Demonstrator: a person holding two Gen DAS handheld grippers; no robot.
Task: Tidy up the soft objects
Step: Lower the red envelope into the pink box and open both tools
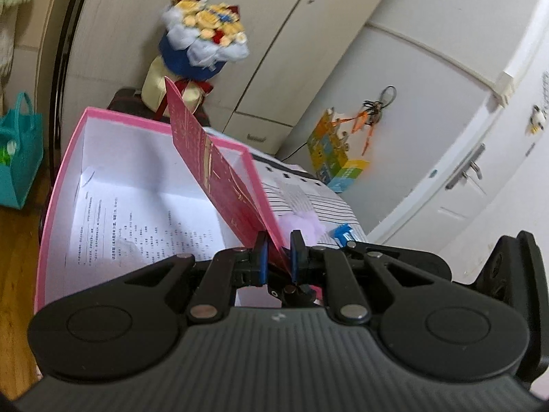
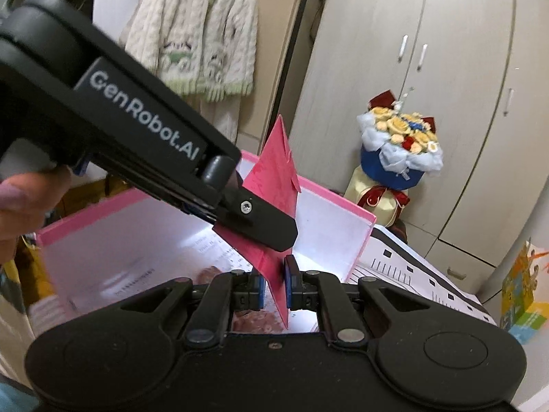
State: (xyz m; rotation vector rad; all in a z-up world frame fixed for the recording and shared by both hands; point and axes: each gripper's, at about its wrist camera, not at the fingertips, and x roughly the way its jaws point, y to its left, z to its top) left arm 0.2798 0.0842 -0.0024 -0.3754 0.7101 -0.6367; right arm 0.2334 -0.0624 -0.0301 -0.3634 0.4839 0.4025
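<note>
A stiff red-pink card (image 1: 212, 171) stands on edge over an open pink box (image 1: 61, 178) with white inner walls. My left gripper (image 1: 278, 252) is shut on the card's near lower edge. In the right wrist view my right gripper (image 2: 274, 283) is also shut on the same card (image 2: 274, 185), and the left gripper (image 2: 255, 228) clamps it from the upper left, held by a hand (image 2: 20, 202). Printed paper (image 1: 137, 226) lies in the box. A brownish patterned thing (image 2: 212, 273) shows blurred on the box floor. A lilac fluffy tuft (image 1: 302, 223) lies just right of the box.
A striped printed sheet (image 1: 308, 192) lies right of the box. A flower bouquet (image 1: 202, 37) stands behind it before wardrobe doors (image 2: 446, 68). A teal bag (image 1: 17, 164) sits at the left, a colourful carton (image 1: 329, 151) by the white door. A knitted garment (image 2: 199, 34) hangs behind.
</note>
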